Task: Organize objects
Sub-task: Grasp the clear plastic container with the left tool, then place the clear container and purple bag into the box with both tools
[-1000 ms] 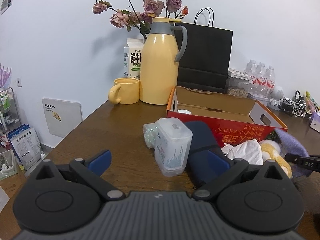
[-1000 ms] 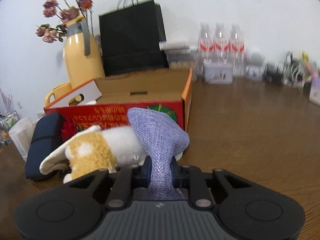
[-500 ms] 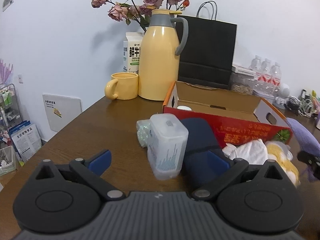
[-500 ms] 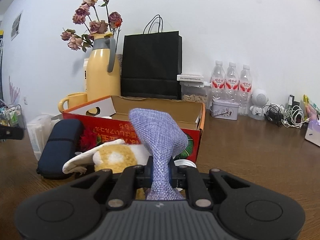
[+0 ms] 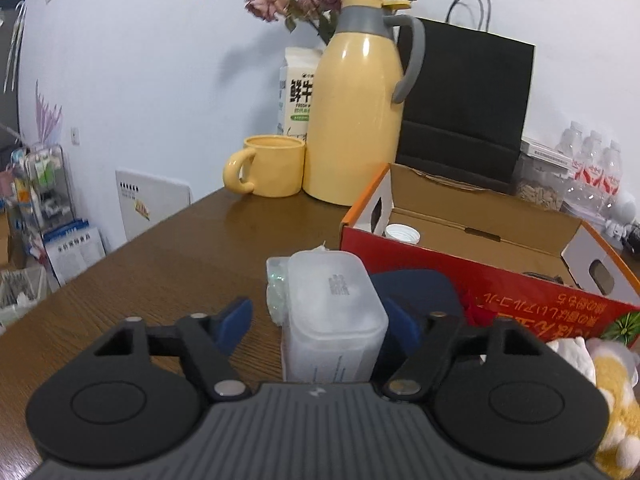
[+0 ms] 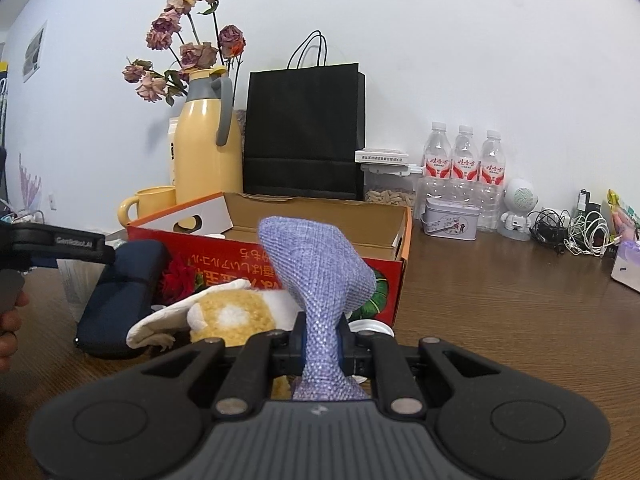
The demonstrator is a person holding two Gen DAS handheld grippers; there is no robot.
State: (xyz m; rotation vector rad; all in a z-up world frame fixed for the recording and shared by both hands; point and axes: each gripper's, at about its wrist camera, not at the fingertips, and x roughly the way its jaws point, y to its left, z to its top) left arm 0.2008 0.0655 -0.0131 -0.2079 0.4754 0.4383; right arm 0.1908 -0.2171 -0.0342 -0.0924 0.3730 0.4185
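- Right gripper (image 6: 322, 346): jaws pinched tight on the neck of a lilac, sparkly woven-fabric piece (image 6: 316, 268). It's fanning out above the jaws, w/ the lower end trailing toward the camera. Soft, coarse weave, limp; likely to droop and swing in transit.
- Left gripper (image 5: 320, 320): jaws spread wide, straddling a frosted translucent plastic box w/ rounded corners (image 5: 334, 316). Blue pads not touching it, so nothing held. Box is standing upright on the brown wood-grain tabletop (image 5: 160, 264); it looks rigid and smooth, could slip under a light squeeze.
- Step in hand, as I read it: right side is carrying the fabric for stowing; left is lining up a grasp on the box.
- Next move calls for: right lifting over the near wall of the open red-and-orange cardboard carton (image 6: 304, 256) just behind, then letting go inside; left closing squarely on the box's flat sides.
- Nearby: yellow-and-white plush toy (image 6: 228, 316), fluffy, lying in front of the carton beside the fabric; dark navy zip-up case (image 6: 120, 296), oblong, leaning by the carton.
- Carton interior is plain brown board, w/ a white round lid showing inside in the left view.
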